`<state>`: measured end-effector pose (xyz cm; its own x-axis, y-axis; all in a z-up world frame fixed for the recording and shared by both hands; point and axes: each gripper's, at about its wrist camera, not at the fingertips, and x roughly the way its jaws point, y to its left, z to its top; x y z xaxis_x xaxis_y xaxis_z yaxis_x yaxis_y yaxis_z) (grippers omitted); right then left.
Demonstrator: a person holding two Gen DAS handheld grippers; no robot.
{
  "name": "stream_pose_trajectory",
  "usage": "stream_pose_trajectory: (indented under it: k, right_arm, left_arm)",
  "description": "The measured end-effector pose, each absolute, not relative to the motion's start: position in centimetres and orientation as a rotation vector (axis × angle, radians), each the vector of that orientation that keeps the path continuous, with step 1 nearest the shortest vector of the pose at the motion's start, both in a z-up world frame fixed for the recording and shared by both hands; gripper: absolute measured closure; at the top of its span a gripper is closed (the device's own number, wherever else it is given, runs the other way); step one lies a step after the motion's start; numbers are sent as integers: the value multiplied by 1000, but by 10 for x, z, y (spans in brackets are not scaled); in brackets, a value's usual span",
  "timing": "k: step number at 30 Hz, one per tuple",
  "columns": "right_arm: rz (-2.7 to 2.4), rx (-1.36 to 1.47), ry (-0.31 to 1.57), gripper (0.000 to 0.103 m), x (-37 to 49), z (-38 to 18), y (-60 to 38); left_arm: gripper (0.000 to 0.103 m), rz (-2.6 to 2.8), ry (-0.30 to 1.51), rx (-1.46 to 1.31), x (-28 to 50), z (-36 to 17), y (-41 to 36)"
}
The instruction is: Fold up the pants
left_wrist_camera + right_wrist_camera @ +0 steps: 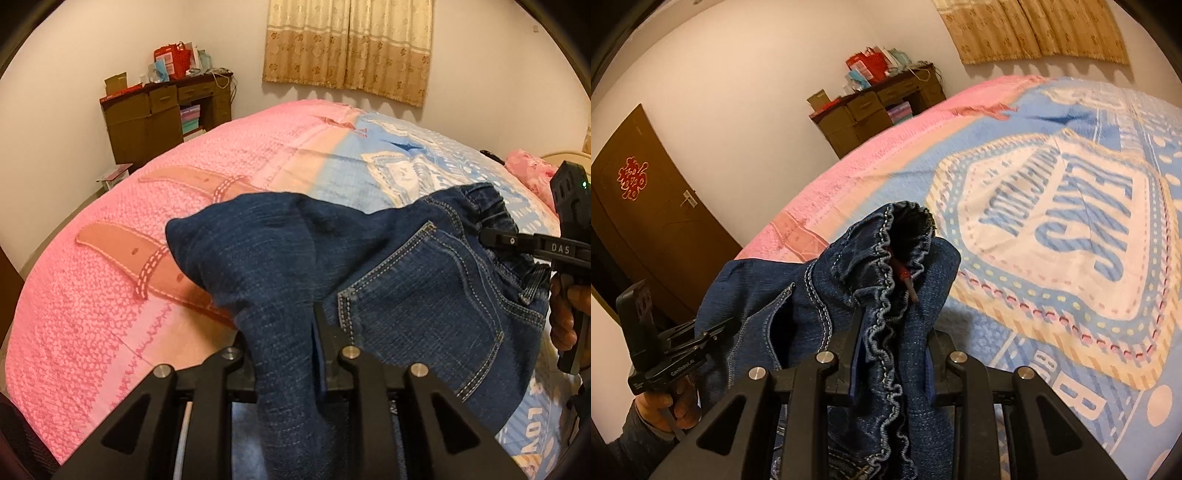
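Dark blue denim pants [406, 266] held above a bed [92, 295] covered with a pink and blue printed spread, nearer its blue half. The left gripper [284, 332] pinches a bunched fold of denim beside the back pocket [424, 310], jaws narrow on the cloth; the right gripper [892, 354] is clamped on the gathered elastic waistband [886, 332], also narrow. Two separated grips let the garment hang spread between them, judged a preparation for laying it flat on the spread before folding (no fold is yet made). Legible writing: "DAS" on the right gripper's side in the left view; "GenRobot.AI" apparently on the left tool in the right view; large inverted lettering on the spread, mostly unreadable.
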<state>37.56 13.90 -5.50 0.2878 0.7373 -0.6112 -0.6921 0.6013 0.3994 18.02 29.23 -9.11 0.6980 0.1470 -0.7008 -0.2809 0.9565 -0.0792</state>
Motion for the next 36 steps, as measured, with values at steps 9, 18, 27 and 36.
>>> stream_pose_trajectory:
  k: [9, 18, 27, 36]
  right_arm:
    - [910, 49, 901, 73, 388, -74, 144]
    - [852, 19, 904, 65, 390, -87, 149]
    - [803, -13, 903, 54, 384, -84, 149]
    - [737, -43, 908, 41, 377, -79, 146]
  left_arm:
    - [64, 272, 782, -166, 189, -109, 291]
    - [54, 315, 757, -136, 189, -115, 286]
    - [45, 319, 752, -178, 180, -114, 293]
    - [29, 350, 765, -188, 172, -114, 296]
